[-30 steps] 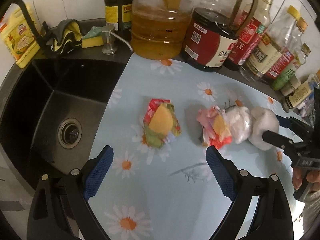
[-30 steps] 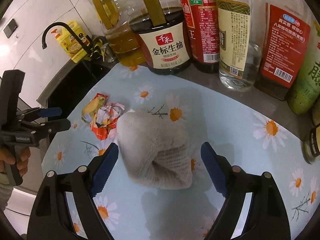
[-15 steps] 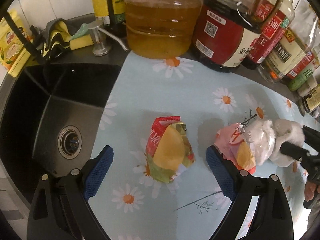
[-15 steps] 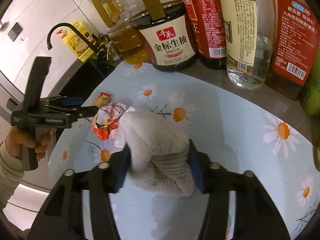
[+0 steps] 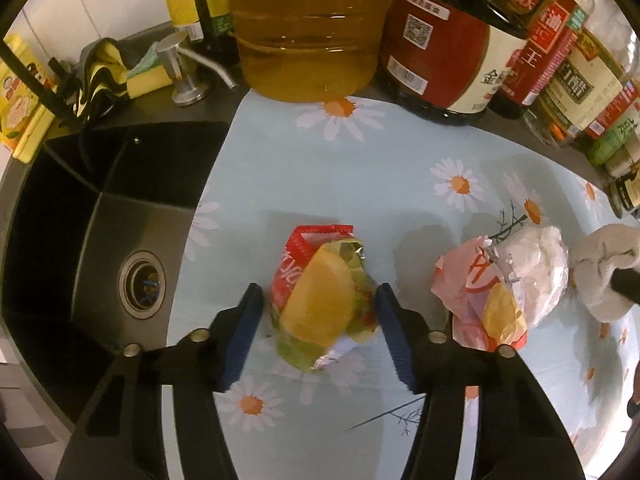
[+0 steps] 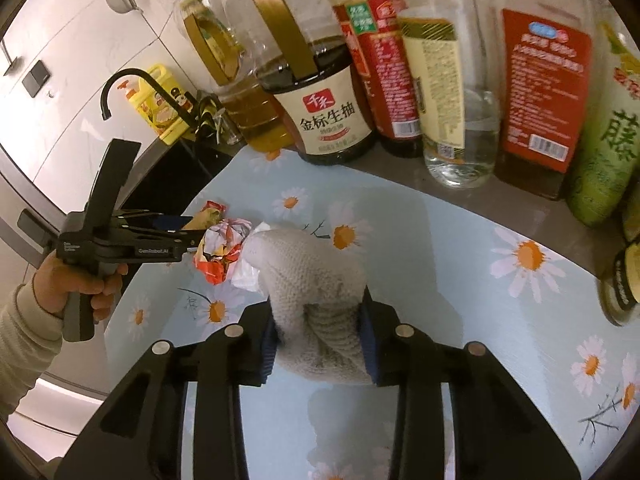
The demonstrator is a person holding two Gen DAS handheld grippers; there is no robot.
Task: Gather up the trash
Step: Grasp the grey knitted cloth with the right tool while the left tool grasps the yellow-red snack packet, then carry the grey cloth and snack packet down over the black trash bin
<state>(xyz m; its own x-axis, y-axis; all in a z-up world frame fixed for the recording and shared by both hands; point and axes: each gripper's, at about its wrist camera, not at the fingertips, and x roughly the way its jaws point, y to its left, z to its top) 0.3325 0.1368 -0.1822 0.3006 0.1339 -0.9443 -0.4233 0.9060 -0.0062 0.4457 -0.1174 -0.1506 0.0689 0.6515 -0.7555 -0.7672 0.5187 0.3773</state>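
A crumpled red, yellow and green snack wrapper (image 5: 322, 302) lies on the daisy-print mat (image 5: 304, 184). My left gripper (image 5: 318, 312) is closed around it, pads touching both sides. To its right lies a pink, white and yellow wad of wrappers (image 5: 500, 292), also in the right wrist view (image 6: 224, 248). My right gripper (image 6: 318, 340) is shut on a grey knitted cloth (image 6: 316, 280), which shows at the left wrist view's right edge (image 5: 604, 276). The left gripper shows in the right wrist view (image 6: 192, 228), by the red wrapper (image 6: 212, 210).
A black sink (image 5: 92, 240) with a drain lies left of the mat. Oil and sauce bottles (image 5: 312, 28) line the back wall, more in the right wrist view (image 6: 460, 92). A yellow sponge (image 5: 148, 78), a soap pump (image 5: 180, 76) and a black faucet (image 6: 132, 88) stand by the sink.
My left gripper moved forward over the snack wrapper and closed its jaws onto it. My right gripper closed on the grey cloth and squeezed it narrower.
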